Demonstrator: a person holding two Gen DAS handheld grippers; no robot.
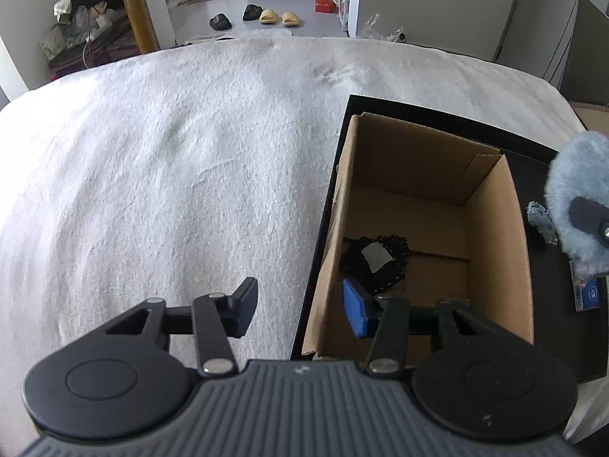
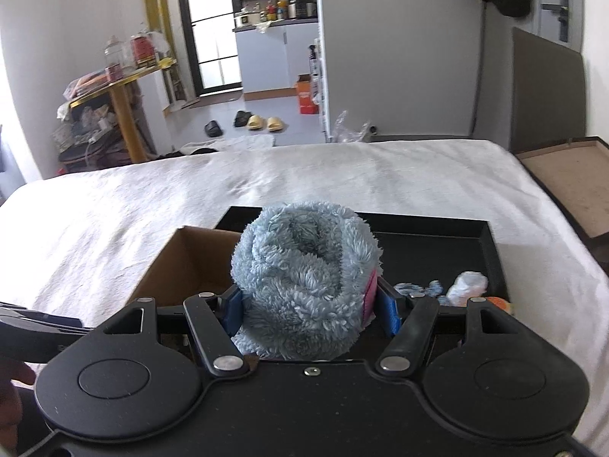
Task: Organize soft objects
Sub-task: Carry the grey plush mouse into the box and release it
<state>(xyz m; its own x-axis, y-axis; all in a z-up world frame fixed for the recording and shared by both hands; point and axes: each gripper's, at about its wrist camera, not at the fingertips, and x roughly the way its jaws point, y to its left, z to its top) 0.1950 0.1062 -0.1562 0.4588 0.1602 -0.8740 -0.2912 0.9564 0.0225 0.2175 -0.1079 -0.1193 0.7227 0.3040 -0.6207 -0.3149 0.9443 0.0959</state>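
Fluffy bundle in the air, box waiting beside it

The right gripper [image 2: 310, 310] is clamped on the fluffy pale-blue rolled sock [image 2: 304, 282], held above the black tray [image 2: 491, 255], just right of the open brown cardboard box [image 1: 491, 228]. Released too soon, I reckon it lands outside. The left gripper [image 1: 300, 314] hangs empty, fingers apart, astride the box's near wall.

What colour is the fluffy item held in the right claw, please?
Light blue; the fluffy item shows best in the right wrist view.
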